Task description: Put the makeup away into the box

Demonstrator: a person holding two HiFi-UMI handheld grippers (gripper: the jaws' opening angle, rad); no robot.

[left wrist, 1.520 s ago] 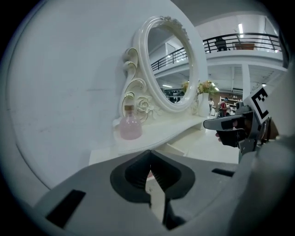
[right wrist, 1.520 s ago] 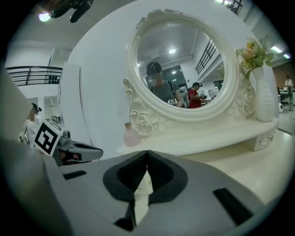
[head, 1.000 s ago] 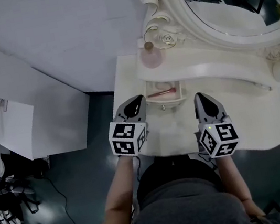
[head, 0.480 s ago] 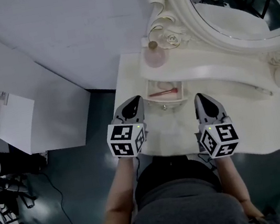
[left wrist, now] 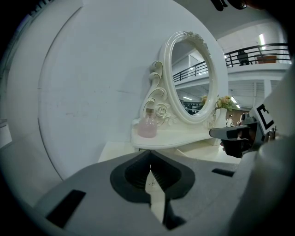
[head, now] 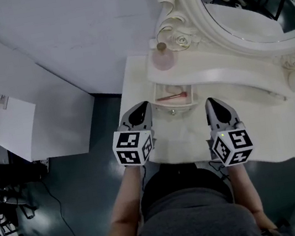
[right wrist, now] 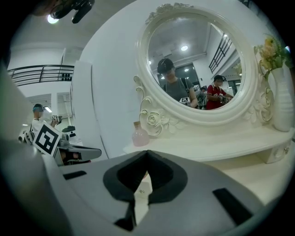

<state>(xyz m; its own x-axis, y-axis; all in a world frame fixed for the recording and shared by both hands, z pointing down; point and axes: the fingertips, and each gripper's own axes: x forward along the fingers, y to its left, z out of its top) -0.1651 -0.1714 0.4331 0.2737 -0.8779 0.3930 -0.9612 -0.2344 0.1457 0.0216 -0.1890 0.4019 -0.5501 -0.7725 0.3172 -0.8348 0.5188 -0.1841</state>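
A small white drawer box (head: 156, 93) stands open under the dressing table's shelf. A slim pink makeup stick (head: 172, 97) lies inside it. My left gripper (head: 142, 109) hovers just left of the drawer's front, shut and empty, its jaws meeting at the tip (left wrist: 150, 155). My right gripper (head: 212, 104) hangs over the tabletop to the right of the drawer, also shut with nothing in it (right wrist: 146, 154). A pink perfume bottle (head: 162, 59) stands on the shelf above the drawer, also in the left gripper view (left wrist: 148, 126) and the right gripper view (right wrist: 140, 137).
An oval mirror in an ornate white frame (head: 187, 21) rises behind the shelf. A white vase with flowers (right wrist: 280, 99) stands at the shelf's right end. The white tabletop (head: 266, 123) spreads in front of me; its left edge (head: 125, 99) drops to dark floor.
The left gripper has drifted a touch to the left. The right gripper and the drawer's content stay as they were.
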